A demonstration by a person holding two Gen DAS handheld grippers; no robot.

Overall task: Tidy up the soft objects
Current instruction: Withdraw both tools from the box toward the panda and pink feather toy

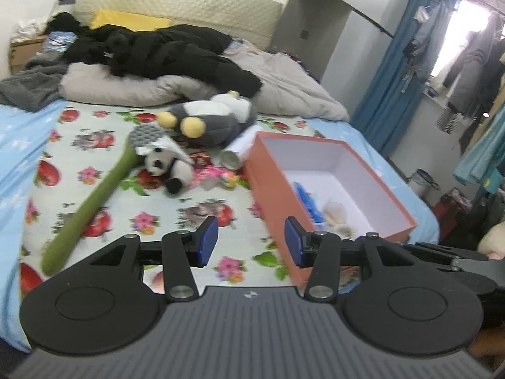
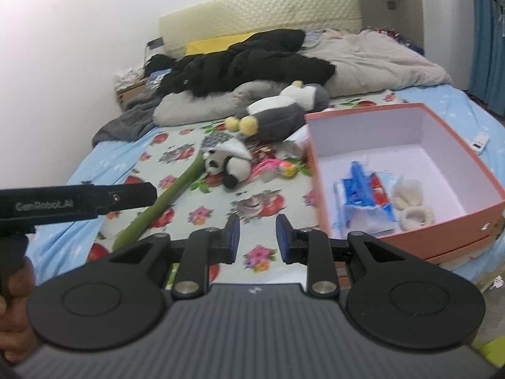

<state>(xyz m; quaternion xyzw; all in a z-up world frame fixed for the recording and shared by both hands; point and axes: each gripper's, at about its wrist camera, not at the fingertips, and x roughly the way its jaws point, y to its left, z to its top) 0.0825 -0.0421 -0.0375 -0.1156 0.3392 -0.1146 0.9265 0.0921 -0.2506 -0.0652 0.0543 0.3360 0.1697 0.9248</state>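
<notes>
White lettering reading "GenRobot.AI" runs along the black side of the left gripper (image 2: 79,203) as the right wrist view catches it at the left edge, and nothing else is legible, the blue and red printed packet (image 2: 363,195) in the box too blurred to read.

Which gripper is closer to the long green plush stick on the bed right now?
Left. The left gripper hangs open just beside the lower end of the green plush stick. The right gripper is also empty but sits further over, toward the orange box.
</notes>
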